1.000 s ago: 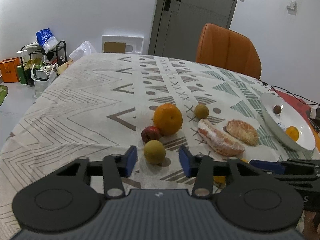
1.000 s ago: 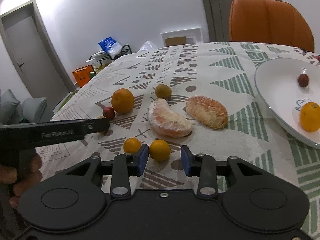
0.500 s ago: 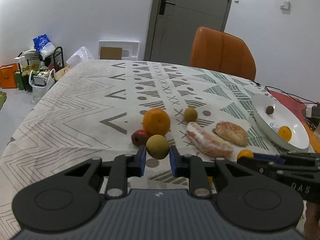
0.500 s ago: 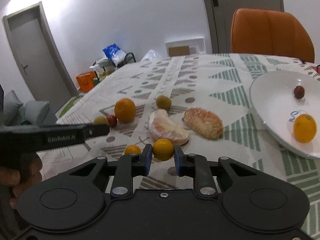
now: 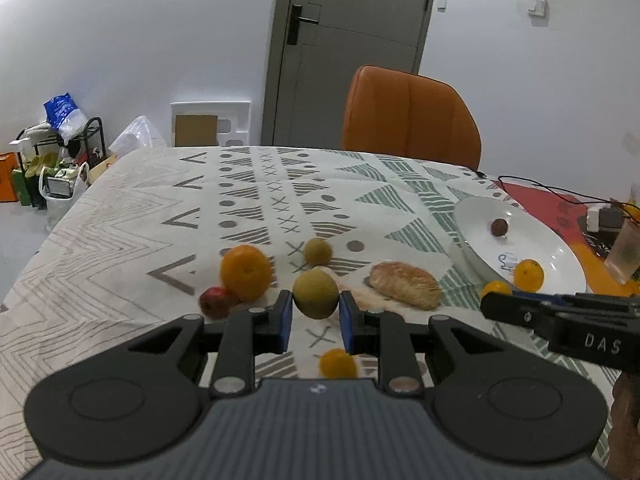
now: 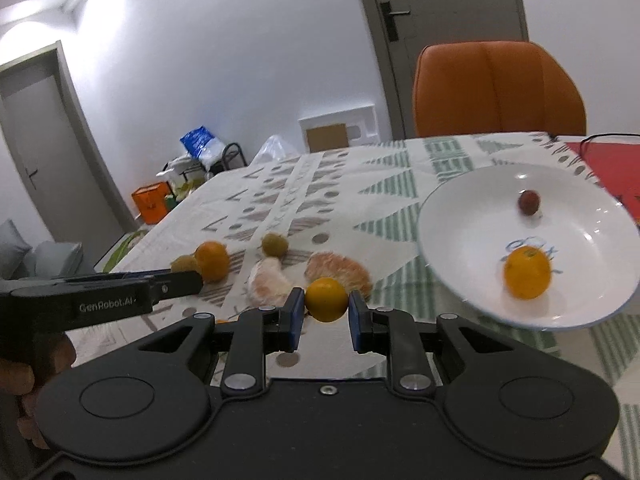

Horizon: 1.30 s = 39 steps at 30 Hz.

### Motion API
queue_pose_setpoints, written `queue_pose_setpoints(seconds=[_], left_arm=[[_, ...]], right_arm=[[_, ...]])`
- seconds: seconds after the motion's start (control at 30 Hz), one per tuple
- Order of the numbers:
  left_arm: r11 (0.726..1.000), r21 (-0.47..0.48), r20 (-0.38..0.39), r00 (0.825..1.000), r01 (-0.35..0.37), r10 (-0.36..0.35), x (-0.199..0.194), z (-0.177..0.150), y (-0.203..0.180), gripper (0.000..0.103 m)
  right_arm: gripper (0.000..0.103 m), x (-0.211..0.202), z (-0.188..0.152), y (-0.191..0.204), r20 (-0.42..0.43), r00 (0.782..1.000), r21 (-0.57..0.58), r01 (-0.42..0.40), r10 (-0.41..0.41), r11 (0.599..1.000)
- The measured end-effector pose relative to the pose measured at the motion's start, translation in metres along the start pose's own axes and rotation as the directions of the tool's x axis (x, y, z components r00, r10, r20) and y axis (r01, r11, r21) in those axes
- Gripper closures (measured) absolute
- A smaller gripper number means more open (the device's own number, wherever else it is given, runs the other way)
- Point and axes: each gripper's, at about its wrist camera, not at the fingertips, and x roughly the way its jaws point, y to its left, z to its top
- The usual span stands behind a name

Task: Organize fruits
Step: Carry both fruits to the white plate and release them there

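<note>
**A:** What does the left gripper have?

**B:** The left gripper [image 5: 316, 316], black with blue pads, has its jaws closed partway onto a round yellow-green fruit [image 5: 315, 294], pressed at both sides and lifted above the patterned white, grey and green tablecloth [image 5: 132, 216].

**A:** And the right one?

**B:** The right gripper [image 6: 326, 316], built the same way, has its jaws drawn in on a small round yellow-orange fruit [image 6: 326, 299], also clear of the cloth. It sits just left of the wide white ceramic bowl [image 6: 452, 216].

**A:** What is in that bowl?

**B:** A round orange fruit [image 6: 527, 274] near the front and a small dark red fruit [image 6: 529, 203] farther back, well apart.

**A:** What is left on the table?

**B:** In the left view, a large orange [image 5: 246, 272] sits touching a small red fruit [image 5: 214, 302]. A second small green fruit [image 5: 317, 251] lies behind the held one. A peeled pinkish citrus piece [image 5: 405, 283] rests to the right, near the bowl. One small orange fruit [image 5: 338, 364] lies on the cloth below the left jaws. The right view shows another peeled, paler citrus piece [image 6: 269, 286] beside the pinkish one.

**A:** Anything beyond the table?

**B:** An orange leather chair [image 5: 410, 116] stands at the far edge, before a grey door [image 5: 348, 44].
</note>
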Motion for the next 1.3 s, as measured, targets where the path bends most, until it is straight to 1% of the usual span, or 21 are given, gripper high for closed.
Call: queue_pose_setpoints(seconds=[0.37,0.53,0.67,0.8,1.0,1.3], left_arm=[[0.999,0.032,-0.006,1.000,0.014,-0.014,0.010,0.003,-0.032,0.080],[0.999,0.036,-0.004,1.000,0.019,-0.019,0.018,0.007,-0.050,0.080],[0.998,0.057,-0.003,1.000,0.019,-0.019,0.026,0.010,-0.066,0.080],[0.997,0.069,-0.010,1.000,0.029,-0.028,0.036,0.012,-0.078,0.080],[0.995,0.087,0.007,0.998,0.058,-0.058,0.044,0.019,-0.093,0.080],[0.990,0.102,0.001,0.995,0.101,-0.102,0.060,0.026,-0.115,0.080]], right_arm=[[0.081,-0.017,-0.001,-0.032,0.033,0.999,0.052,0.031,-0.033,0.998],[0.081,-0.024,-0.003,-0.045,0.051,0.998,0.066,0.022,-0.026,0.998],[0.081,-0.026,-0.004,-0.059,0.063,0.998,0.076,0.019,-0.024,0.997],[0.081,-0.024,-0.005,-0.075,0.063,0.997,0.093,0.035,-0.041,0.995],[0.081,-0.019,-0.005,-0.091,0.058,0.995,0.116,0.068,-0.075,0.991],[0.081,-0.023,0.001,-0.117,0.074,0.988,0.151,0.125,-0.137,0.981]])
